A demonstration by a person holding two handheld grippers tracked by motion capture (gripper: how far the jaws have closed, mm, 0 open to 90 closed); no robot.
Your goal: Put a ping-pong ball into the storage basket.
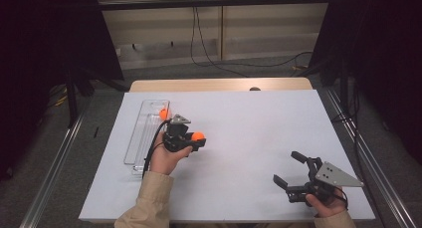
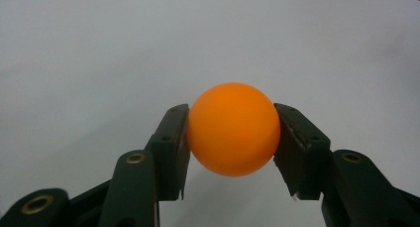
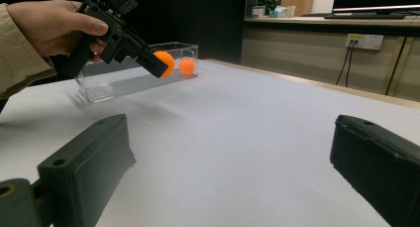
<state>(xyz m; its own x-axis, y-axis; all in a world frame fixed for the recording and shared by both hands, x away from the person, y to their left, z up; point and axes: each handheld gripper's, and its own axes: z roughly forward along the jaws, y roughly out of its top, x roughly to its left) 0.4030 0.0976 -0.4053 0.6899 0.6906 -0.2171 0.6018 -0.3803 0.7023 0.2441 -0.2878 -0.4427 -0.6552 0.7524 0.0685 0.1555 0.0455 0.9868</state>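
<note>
My left gripper [image 1: 198, 139] is shut on an orange ball [image 1: 198, 135] and holds it a little above the white table [image 1: 259, 123]. In the left gripper view the ball [image 2: 233, 129] is squeezed between both pads [image 2: 174, 147]. A long clear tray [image 1: 141, 138] lies just left of that hand, with a second orange ball [image 1: 163, 114] at its far end. The right gripper view shows the held ball [image 3: 166, 62] in front of the tray [image 3: 124, 81] and the second ball [image 3: 186, 67]. My right gripper [image 1: 284, 167] rests at the near right, jaws wide open with nothing between them.
A wooden table edge [image 1: 219, 83] shows behind the white sheet. Metal rails [image 1: 54, 163] run along both sides and cables [image 1: 209, 58] trail on the floor beyond. Bare white surface stretches between the two hands.
</note>
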